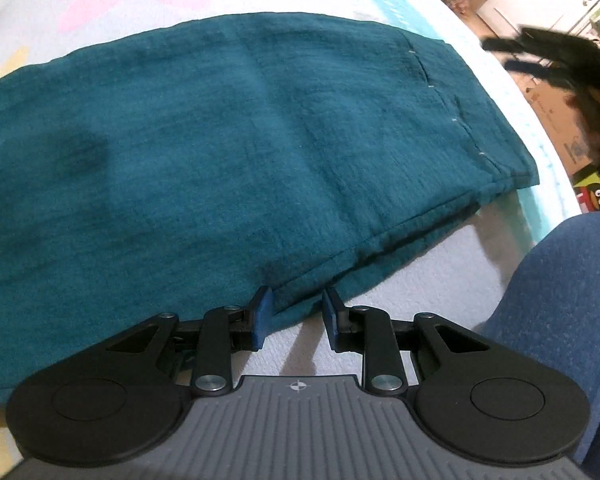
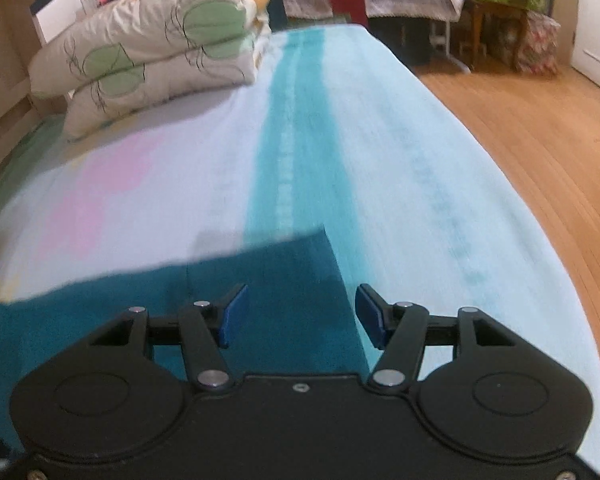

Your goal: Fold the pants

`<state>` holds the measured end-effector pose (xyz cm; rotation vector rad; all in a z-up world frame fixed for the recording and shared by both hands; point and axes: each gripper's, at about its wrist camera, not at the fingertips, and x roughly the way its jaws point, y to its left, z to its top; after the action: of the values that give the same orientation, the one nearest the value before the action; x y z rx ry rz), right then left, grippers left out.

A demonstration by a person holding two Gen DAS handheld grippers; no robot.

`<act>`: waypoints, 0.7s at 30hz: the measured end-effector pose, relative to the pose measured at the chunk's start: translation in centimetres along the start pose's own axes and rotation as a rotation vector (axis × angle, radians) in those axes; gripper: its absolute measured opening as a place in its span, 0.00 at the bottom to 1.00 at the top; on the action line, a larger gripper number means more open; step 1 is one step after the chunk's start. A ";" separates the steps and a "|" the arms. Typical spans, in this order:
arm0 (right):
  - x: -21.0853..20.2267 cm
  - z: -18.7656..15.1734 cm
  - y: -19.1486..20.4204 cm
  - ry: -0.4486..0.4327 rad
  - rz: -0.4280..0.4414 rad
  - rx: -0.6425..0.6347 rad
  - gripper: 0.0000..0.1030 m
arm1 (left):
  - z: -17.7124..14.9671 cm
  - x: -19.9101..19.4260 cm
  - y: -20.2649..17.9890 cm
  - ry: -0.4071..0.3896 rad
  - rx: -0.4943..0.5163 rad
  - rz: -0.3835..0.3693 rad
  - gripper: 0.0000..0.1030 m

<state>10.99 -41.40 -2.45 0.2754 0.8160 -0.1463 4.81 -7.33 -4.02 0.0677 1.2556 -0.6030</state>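
On a bed spread with a pale blue and white sheet, teal pants lie flat and already doubled lengthwise, the waistband end toward the bed's edge. The left gripper sits low at the near hem with its jaws partly apart; a lip of fabric lies between the blue pads, though they do not appear to be pinching it yet. The right gripper hangs above the far corner of the cloth, jaws wide and holding nothing (that view is blurred). A person's knee in blue denim shows at the bedside. To fold cleanly, each gripper should probably catch both layers at its own corner, close fully before lifting, then carry the edge across evenly so the seams stay aligned. Grabbing a single layer would likely drag the pants askew. A folded quilt rests well apart at the bed's head.
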 end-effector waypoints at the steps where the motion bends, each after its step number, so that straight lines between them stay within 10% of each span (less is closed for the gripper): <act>1: 0.9 0.4 0.0 -0.004 -0.010 -0.006 0.62 | 0.2 0.3 -0.2 -0.002 0.001 0.004 0.26; 8: 4.8 0.4 -0.5 0.055 -0.021 -0.017 0.59 | -0.1 0.0 0.0 -0.021 -0.009 0.019 0.27; 14: 4.9 0.1 0.0 0.071 0.055 -0.048 0.20 | -0.2 0.0 -0.5 -0.025 -0.013 0.020 0.35; 21: 6.1 1.5 -0.1 0.073 0.012 -0.045 0.23 | -0.9 0.1 -1.9 -0.045 0.032 0.068 0.40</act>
<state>16.14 -42.09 -5.95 0.2448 0.8890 -0.1067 3.16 -8.63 -3.84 0.1227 1.1953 -0.5630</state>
